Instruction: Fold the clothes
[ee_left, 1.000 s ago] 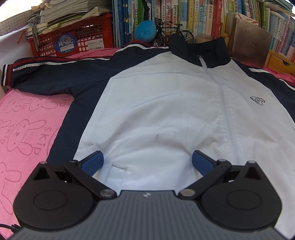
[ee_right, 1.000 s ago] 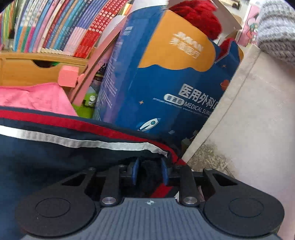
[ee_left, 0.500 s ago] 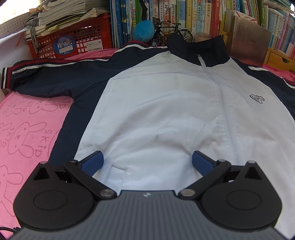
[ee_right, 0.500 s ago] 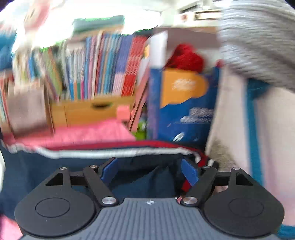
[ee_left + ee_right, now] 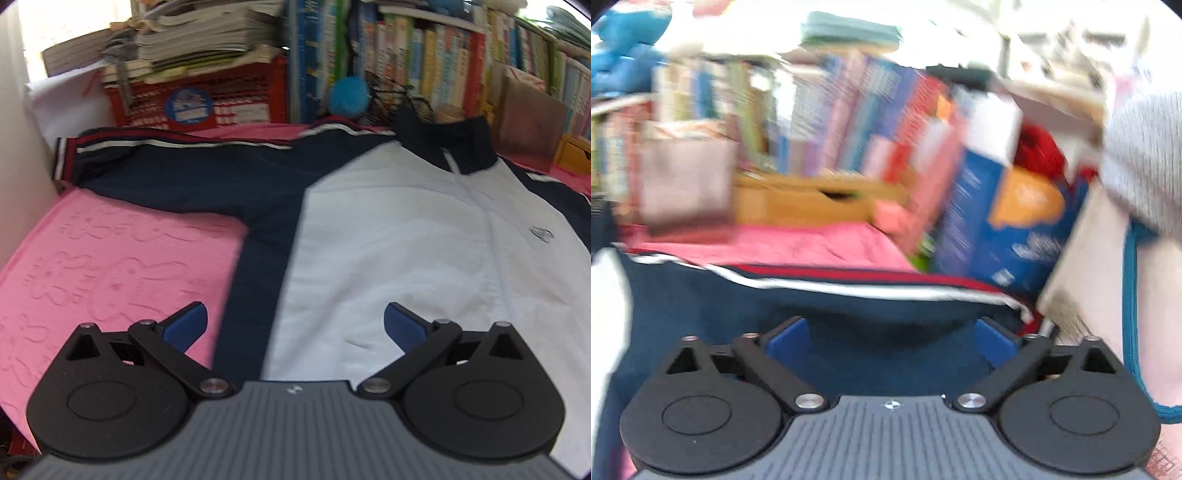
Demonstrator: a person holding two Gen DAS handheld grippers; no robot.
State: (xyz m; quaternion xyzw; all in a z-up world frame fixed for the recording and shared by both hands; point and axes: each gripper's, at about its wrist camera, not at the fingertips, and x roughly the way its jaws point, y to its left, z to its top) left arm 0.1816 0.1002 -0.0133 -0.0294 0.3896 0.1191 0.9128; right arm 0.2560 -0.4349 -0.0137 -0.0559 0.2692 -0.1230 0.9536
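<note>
A cluttered wall of books (image 5: pixel 424 59) backs the work surface, which is covered by a pink towel (image 5: pixel 110 266) embossed with rabbit figures. In the left wrist view, at far left a red plastic crate (image 5: pixel 207 99) stands against the back, with a stack of papers and booklets (image 5: pixel 192 40) piled on top. Beside it to the right a fuzzy blue ball (image 5: pixel 349 96) sits at the foot of the books, and further right a brown cardboard piece (image 5: pixel 528 122) leans upright.

The jacket (image 5: pixel 406 240) lies spread flat on the towel, front up, its white panel in the middle, navy collar toward the books and a navy sleeve (image 5: pixel 177 162) with red and white stripes stretched out to the left edge. A small crest sits on the chest at right.

The left gripper (image 5: pixel 295 326) hangs over the jacket's lower edge with its blue fingers spread wide, gripping nothing; one finger is above the towel, the other above the white panel.

The right wrist view is heavily blurred. A wooden drawer box (image 5: pixel 812 201) stands behind the towel, then a blue and orange carton (image 5: pixel 1008 221) at right, with grey knit fabric (image 5: pixel 1145 155) at far right. The right gripper (image 5: pixel 890 339) is released too, its fingers parted over the jacket's other navy sleeve (image 5: pixel 820 302), near the striped cuff.
</note>
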